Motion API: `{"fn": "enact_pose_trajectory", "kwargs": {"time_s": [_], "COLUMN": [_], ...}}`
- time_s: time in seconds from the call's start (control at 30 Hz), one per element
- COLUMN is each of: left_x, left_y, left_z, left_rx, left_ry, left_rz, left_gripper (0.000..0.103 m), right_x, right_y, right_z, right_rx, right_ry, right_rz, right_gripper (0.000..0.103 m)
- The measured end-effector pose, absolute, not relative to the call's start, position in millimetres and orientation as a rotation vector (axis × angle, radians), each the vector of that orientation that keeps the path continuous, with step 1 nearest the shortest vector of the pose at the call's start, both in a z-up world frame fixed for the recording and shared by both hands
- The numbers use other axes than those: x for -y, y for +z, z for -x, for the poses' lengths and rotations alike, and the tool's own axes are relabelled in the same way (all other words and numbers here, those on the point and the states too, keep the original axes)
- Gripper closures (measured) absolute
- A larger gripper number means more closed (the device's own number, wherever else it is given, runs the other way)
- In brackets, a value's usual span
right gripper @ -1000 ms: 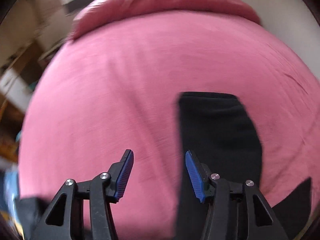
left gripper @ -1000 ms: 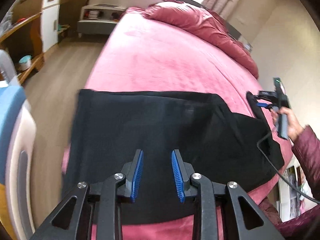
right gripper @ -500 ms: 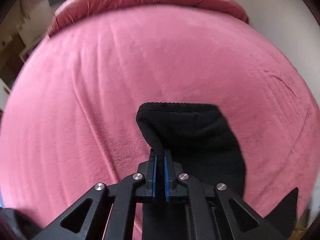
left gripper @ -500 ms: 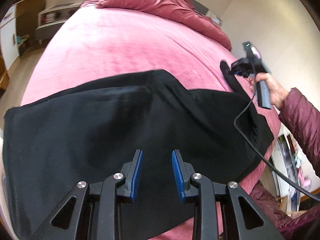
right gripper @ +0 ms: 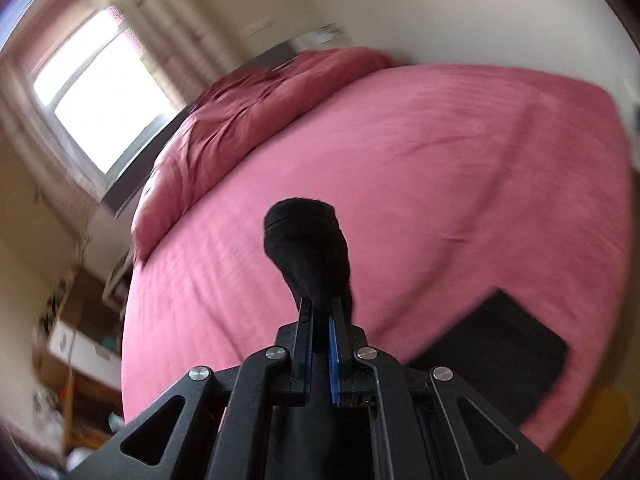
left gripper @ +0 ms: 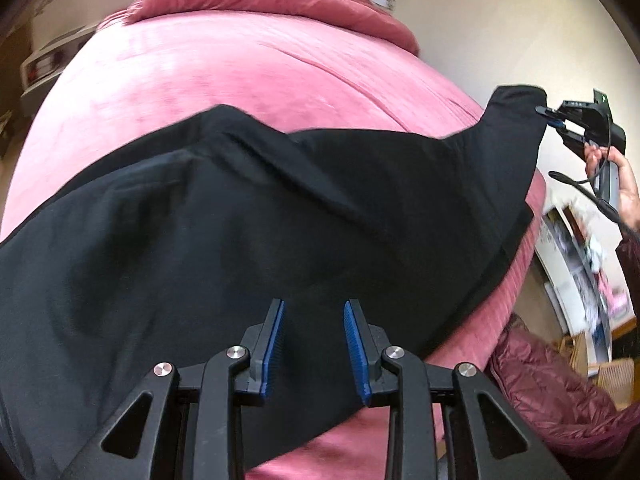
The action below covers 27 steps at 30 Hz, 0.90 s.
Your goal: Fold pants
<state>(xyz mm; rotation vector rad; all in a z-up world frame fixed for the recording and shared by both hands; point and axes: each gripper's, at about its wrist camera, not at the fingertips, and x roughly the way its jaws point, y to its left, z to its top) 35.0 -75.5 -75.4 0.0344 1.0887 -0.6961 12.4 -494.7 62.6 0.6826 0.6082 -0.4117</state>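
- The black pants (left gripper: 280, 216) lie spread across the pink bed (left gripper: 224, 68), reaching from its left side to the right edge, where one end is raised off the cover.
- The right gripper (right gripper: 319, 320) has its jaws clamped on that end; a bunched lump of dark cloth sticks out past the pads. In the left wrist view the same gripper (left gripper: 550, 114) holds the end up, carried by a hand (left gripper: 616, 184).
- The left gripper (left gripper: 314, 344) hovers over the near part of the pants, jaws partly apart with nothing pinched between them (the cloth lies beneath, not in the gap).
- The fabric looks soft, limp and fairly light: it sags in a long curve from the raised end and creases readily, so it will likely drape rather than keep any shape.
- It seems thick and matte, probably not slippery; a pinch on a hem or corner should hold.
- A second hold on the near edge would likely keep the fold square.
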Motion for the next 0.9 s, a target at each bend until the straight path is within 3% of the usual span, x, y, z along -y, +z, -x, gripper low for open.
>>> {"fn": "enact_pose_trajectory", "kwargs": {"time_s": [0.43,0.6,0.67,0.83,0.9], "left_x": [146.3,161.5,165.6,167.0,160.8], "left_y": [-78.4,-87.0,-88.8,-88.4,-85.9], "left_z": [-4.2,-1.2,0.9,3.1,2.5], "left_rx": [-1.115,-1.132,-1.118,-1.112,-1.106], "left_ry": [-0.834,-0.845,-0.840,-0.856,-0.854], "left_rz": [-0.260,-0.299,-0.315,-0.296,-0.281], "left_gripper": [0.069,0.068,0.068,0.066,0.065], "right_x": [585.5,595.0,598.7,609.1,604.8], "right_y": [-87.6,-99.9,-98.6,-88.0,-86.9], "right_z": [99.6,107.6,113.8,114.3,113.1], "right_rx": [-0.733,-0.699,-0.692,-0.691,-0.723], "right_ry": [-0.613,-0.557,-0.542,-0.613,-0.564], "right_rz": [-1.014,-1.046,-1.044,-1.012,-1.033], "right_gripper": [0.097,0.095,0.087,0.087,0.081]}}
